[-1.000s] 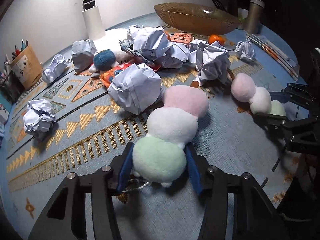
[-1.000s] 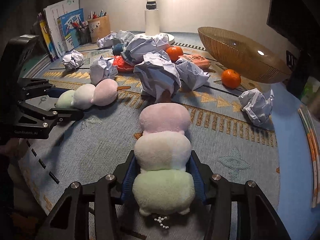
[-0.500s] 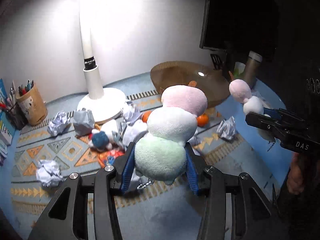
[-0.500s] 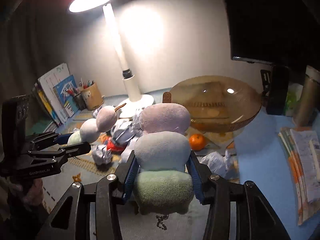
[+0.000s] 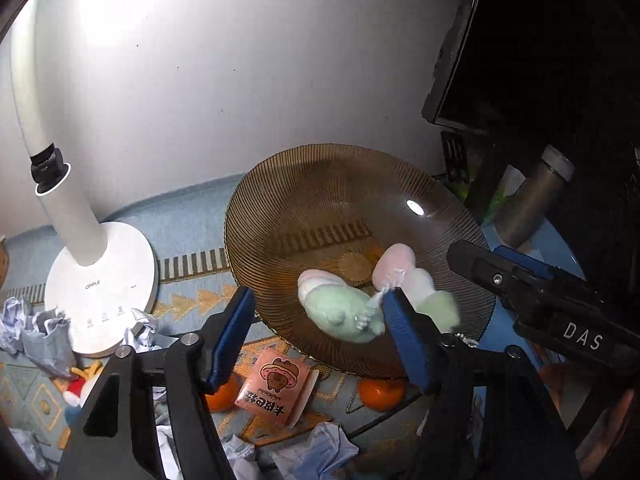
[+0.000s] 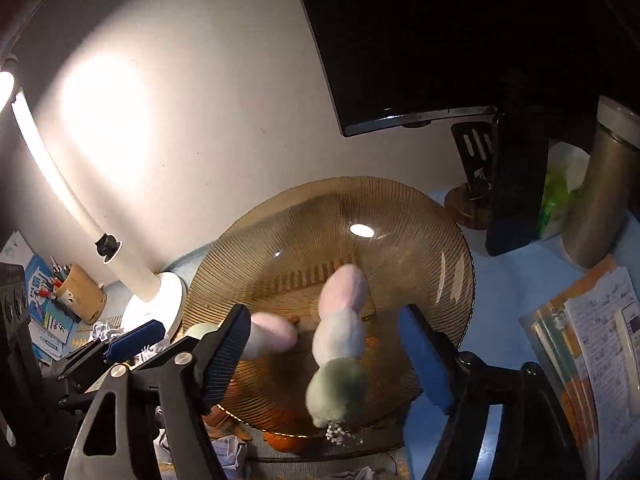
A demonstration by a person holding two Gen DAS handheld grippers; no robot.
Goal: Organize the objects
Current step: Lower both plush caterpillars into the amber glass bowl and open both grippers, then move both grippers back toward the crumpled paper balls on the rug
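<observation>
Clutter rings the bench (image 5: 188,208): at the far left a white lamp (image 5: 100,276), its base marked "OPPLE", with crumpled paper (image 5: 36,332) at its foot. Near the middle lie two oranges (image 5: 380,394) and a pink snack packet (image 5: 276,386) with printed characters, half under the near rim of a ribbed amber bowl (image 5: 320,184). Right of the bowl stands a metal flask (image 5: 532,200) below a dark monitor (image 6: 400,40), and papers (image 6: 592,340) lie at the far right.

The left gripper (image 5: 320,332) has just been opening; its blue pads stand wide apart and released, gripping nothing, though the left plush toy (image 5: 340,312), three balls of pink, white and green, lies in the bowl just against the right pad. The right gripper (image 6: 324,344), its body marked "DAS" in the left wrist view, has also just been opening and is released. The right plush toy (image 6: 340,336), blurred, hangs between its spread pads over the bowl, touching neither.
</observation>
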